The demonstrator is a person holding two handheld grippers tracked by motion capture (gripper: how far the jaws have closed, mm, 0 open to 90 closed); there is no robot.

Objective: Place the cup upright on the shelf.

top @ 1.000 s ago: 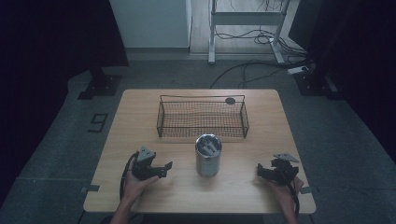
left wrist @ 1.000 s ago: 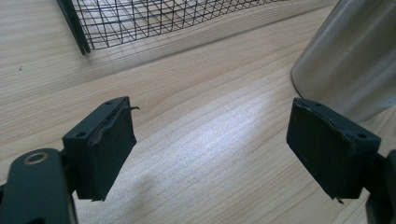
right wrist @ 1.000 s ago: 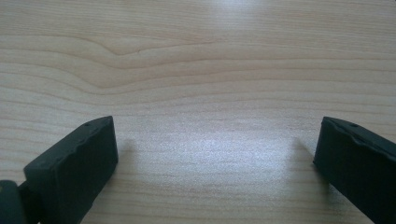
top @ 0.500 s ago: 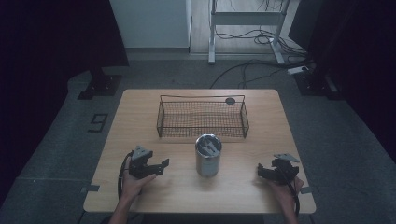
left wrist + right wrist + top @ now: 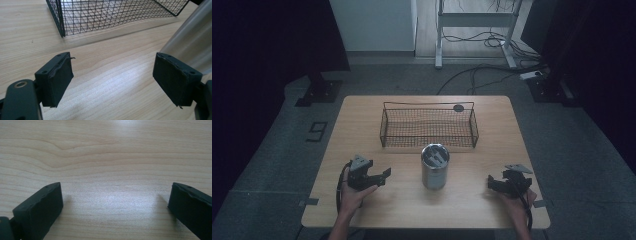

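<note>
A shiny metal cylinder cup point(image 5: 435, 166) stands upright in the middle of the wooden table point(image 5: 362, 125), holding some utensils. Behind it sits a black wire basket point(image 5: 428, 125), with nothing seen inside. My left gripper point(image 5: 384, 176) rests on the table left of the cup, open, jaws pointing toward it. In the left gripper view the gripper point(image 5: 112, 80) has bare wood between its jaws, the cup point(image 5: 192, 40) at the right edge and the basket point(image 5: 112, 15) ahead. My right gripper point(image 5: 491, 184) lies open on the table right of the cup. Bare wood fills the gap of that gripper point(image 5: 115, 210).
A small dark round disc point(image 5: 458, 107) lies on the table behind the basket's far right corner. Beyond the table are a desk frame point(image 5: 472, 30) and cables point(image 5: 472, 82) on the grey floor. A number marker point(image 5: 317, 131) lies on the floor at left.
My left gripper has edged slightly toward the cup. The right gripper stays about where it was.
</note>
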